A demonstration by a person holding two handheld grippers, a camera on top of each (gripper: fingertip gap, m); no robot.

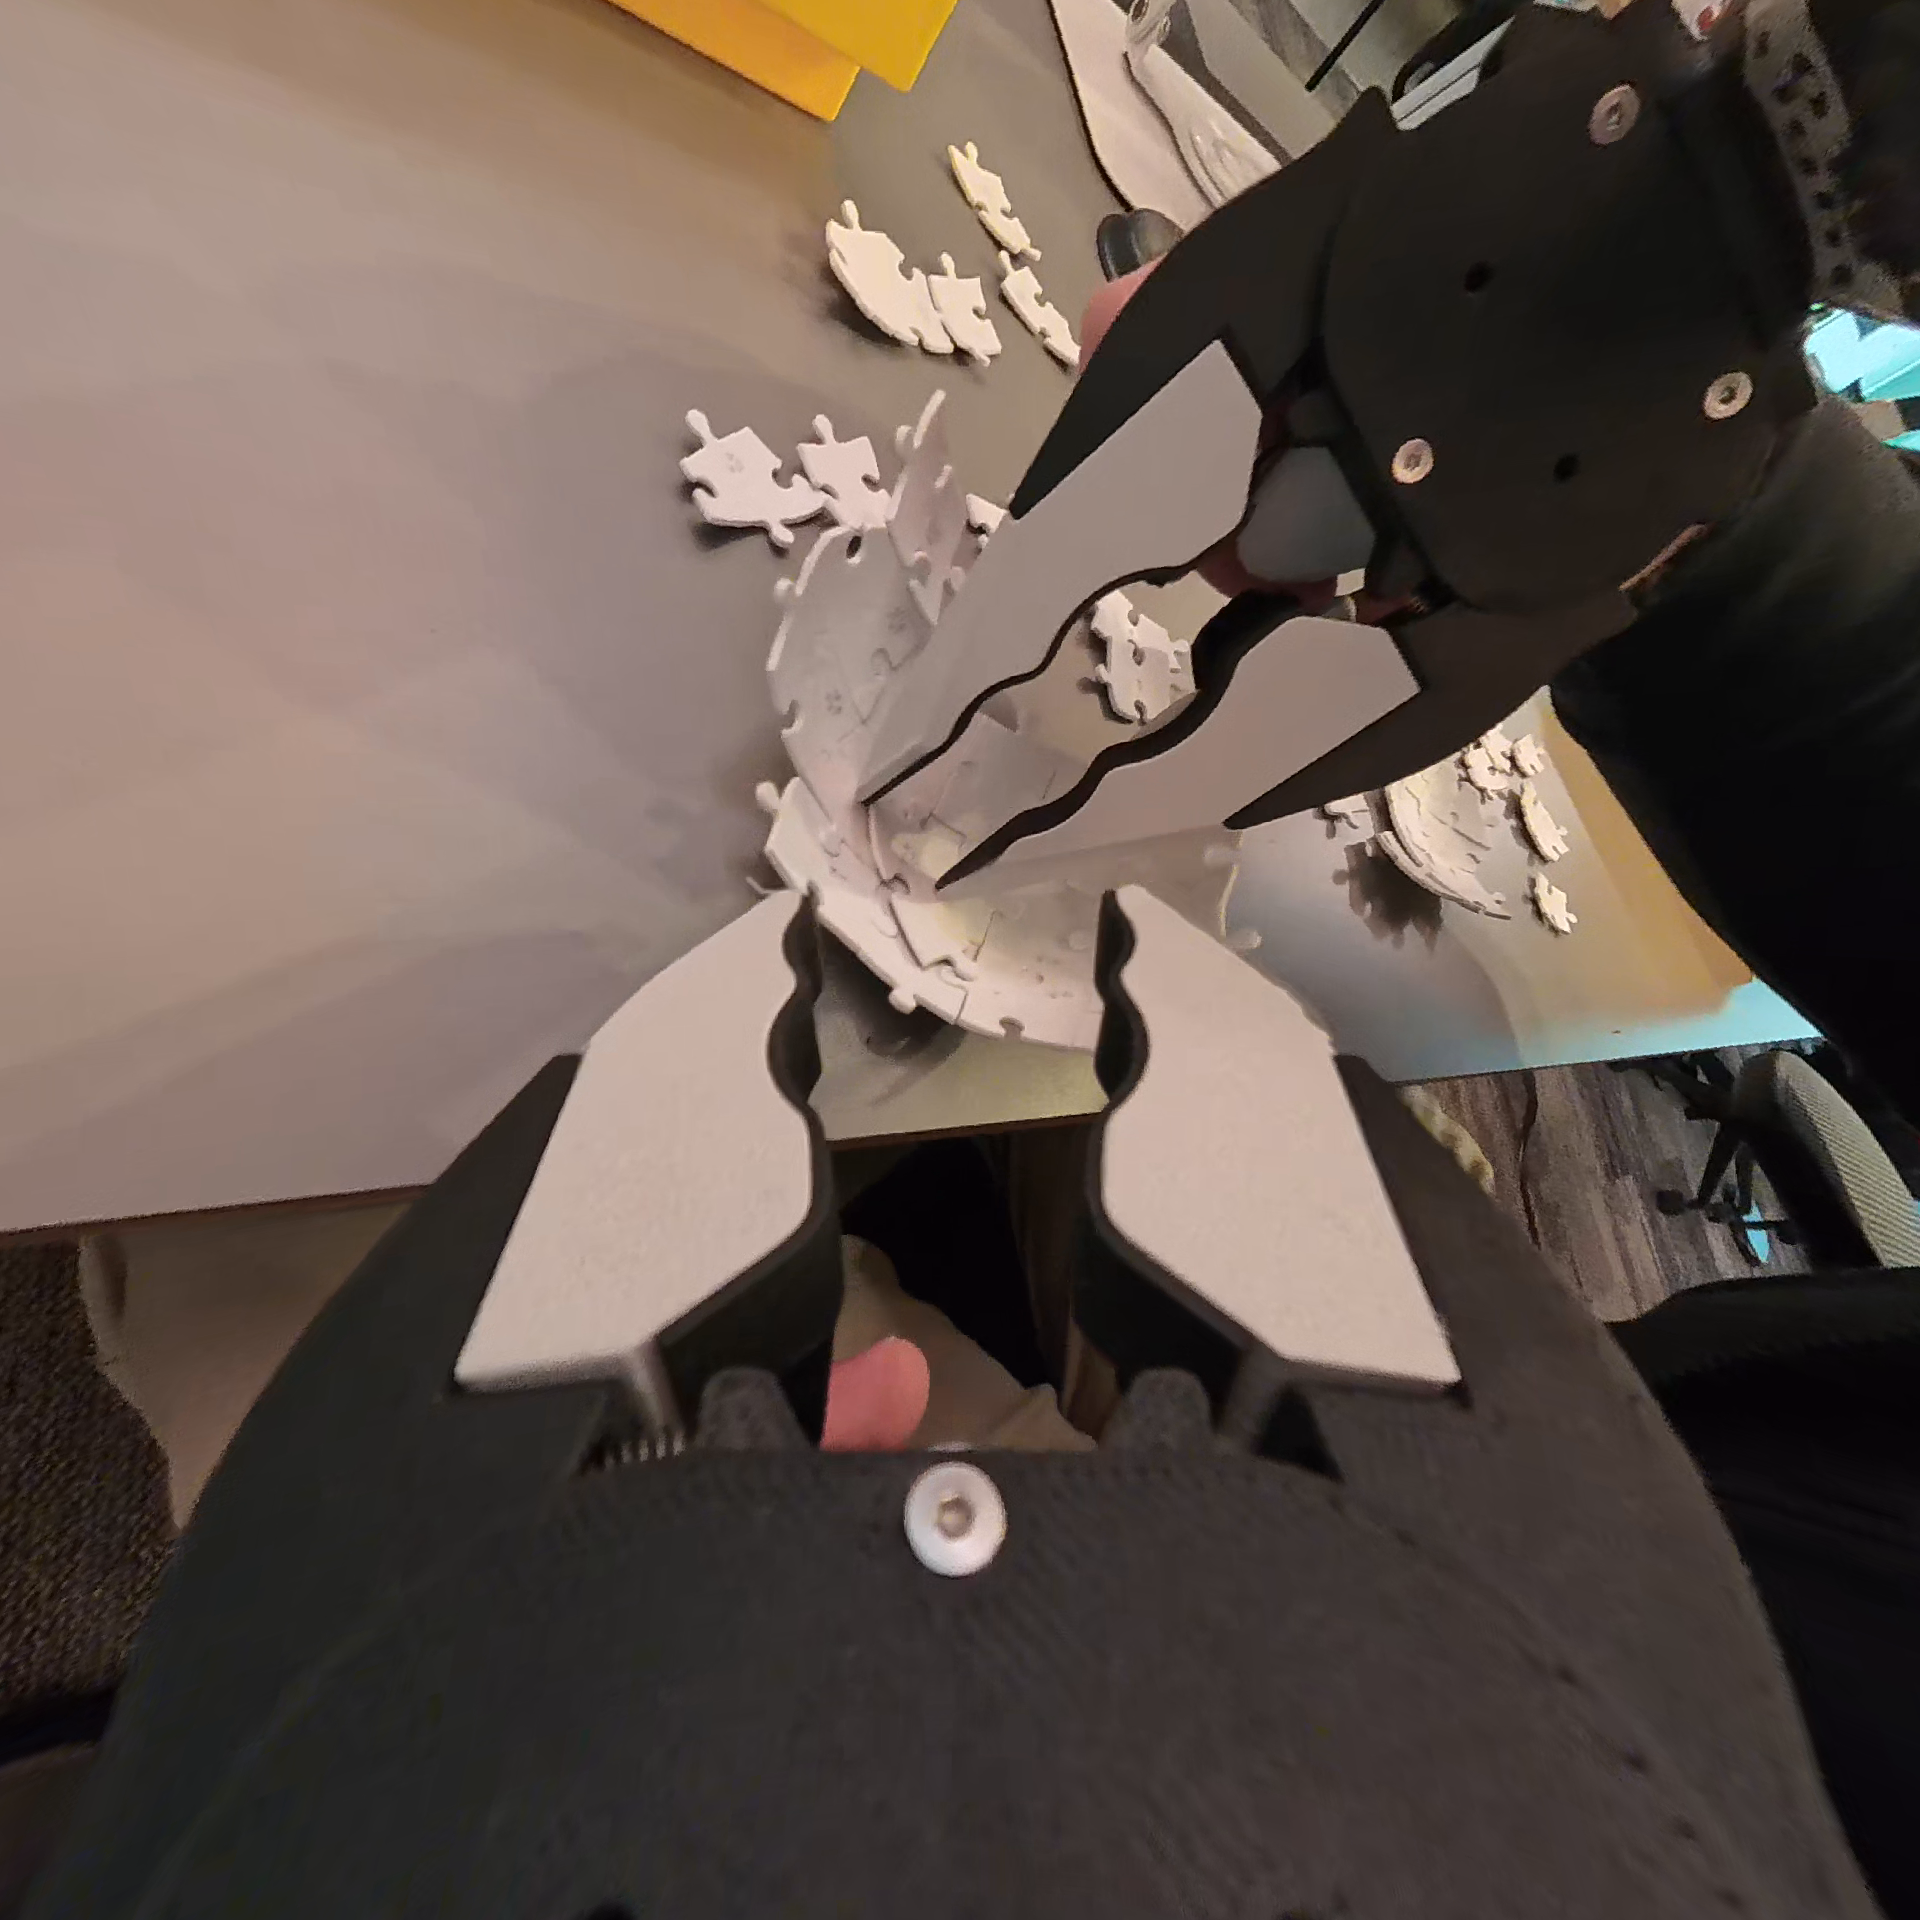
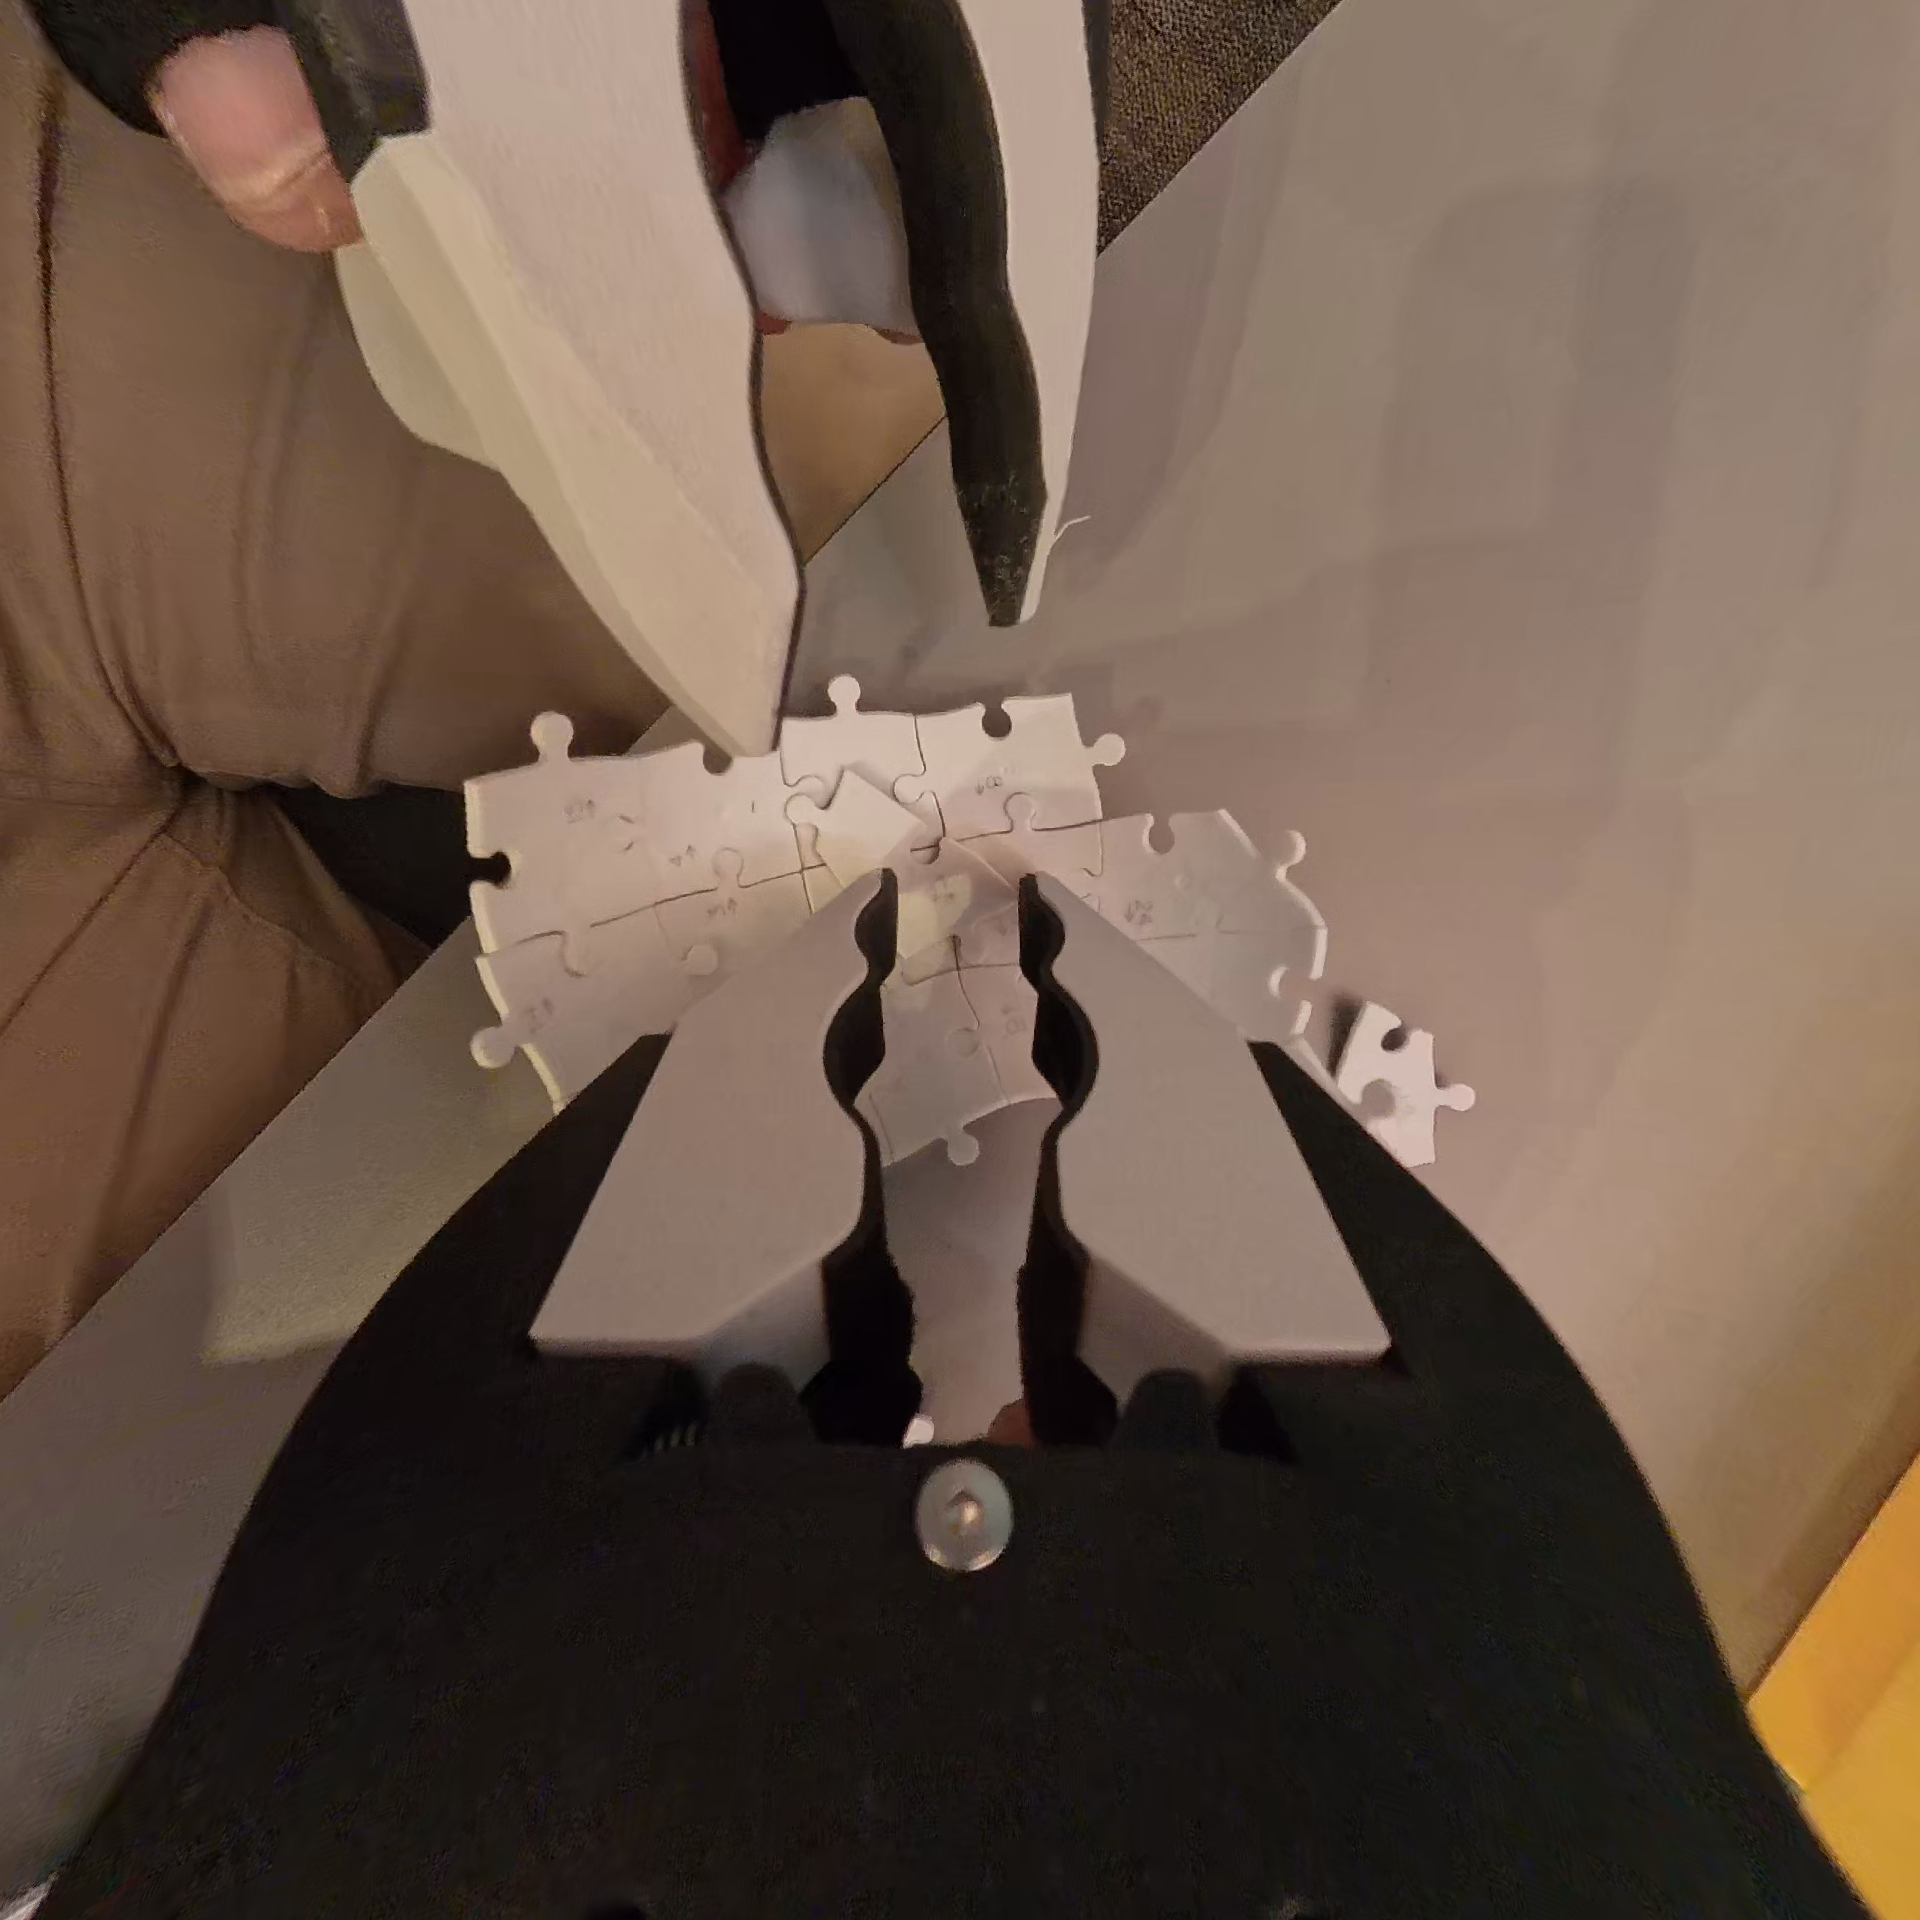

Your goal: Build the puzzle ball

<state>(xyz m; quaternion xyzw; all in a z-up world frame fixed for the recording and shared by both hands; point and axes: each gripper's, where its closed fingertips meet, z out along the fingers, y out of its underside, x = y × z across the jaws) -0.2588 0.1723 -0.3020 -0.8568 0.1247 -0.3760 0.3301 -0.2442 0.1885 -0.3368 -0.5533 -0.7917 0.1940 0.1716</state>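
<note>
Curved shell: a white, domed panel of interlocked plastic puzzle pieces (image 2: 727, 894) is lying at the near table edge, within reach of both tools.
Left gripper (image 1: 956, 935): fingers spread wide, nothing held; seemingly placed to steady the rim.
Right gripper (image 2: 956, 904): fingers slightly parted over a loose raised piece (image 2: 935, 894); contact cannot be told.
Counts: two grippers; one stray piece (image 2: 1392, 1081) to the right.
</note>
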